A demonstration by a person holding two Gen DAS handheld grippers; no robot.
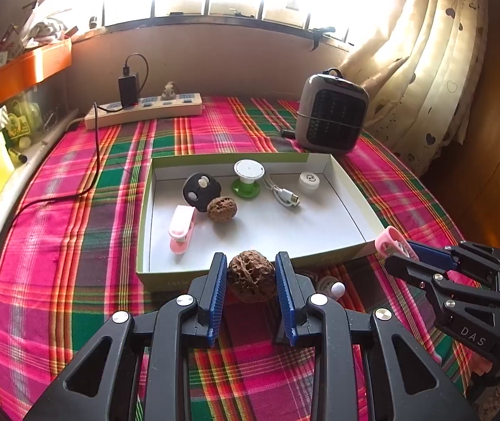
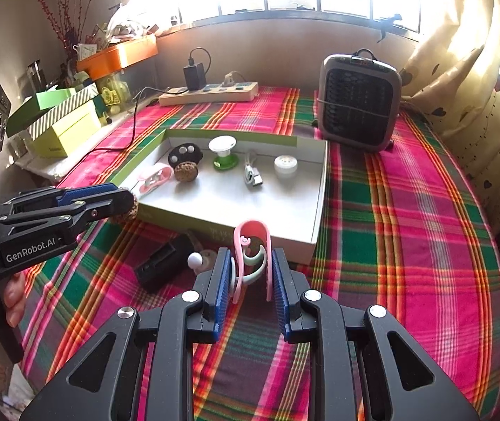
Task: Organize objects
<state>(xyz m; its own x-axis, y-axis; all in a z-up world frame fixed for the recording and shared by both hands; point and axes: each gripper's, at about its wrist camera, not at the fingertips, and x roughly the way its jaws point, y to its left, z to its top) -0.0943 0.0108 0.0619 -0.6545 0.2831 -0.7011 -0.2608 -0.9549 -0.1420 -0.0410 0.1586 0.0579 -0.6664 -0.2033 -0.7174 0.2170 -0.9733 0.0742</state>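
My left gripper (image 1: pixel 251 268) is shut on a brown walnut (image 1: pixel 251 273), held just in front of the near wall of the shallow white box (image 1: pixel 351 210). My right gripper (image 2: pixel 251 263) is shut on a pink clip (image 2: pixel 252 245), near the box's front right corner. Seen from the left wrist, the right gripper (image 1: pixel 399 249) holds the pink clip (image 1: pixel 388 240) beside that corner. Inside the box lie a second walnut (image 1: pixel 222 209), another pink clip (image 1: pixel 181 228), a black round piece (image 1: pixel 201 191), a green-and-white spool (image 1: pixel 248 179), a white cable (image 1: pixel 283 194) and a white cap (image 1: pixel 309 180).
A black holder (image 2: pixel 164 261) and a small white-knobbed piece (image 2: pixel 197 259) lie on the plaid cloth (image 2: pixel 407 210) before the box. A grey heater (image 2: pixel 358 100) stands at the back right, a power strip (image 2: pixel 211 93) at the back, stacked boxes (image 2: pixel 64 122) on the left.
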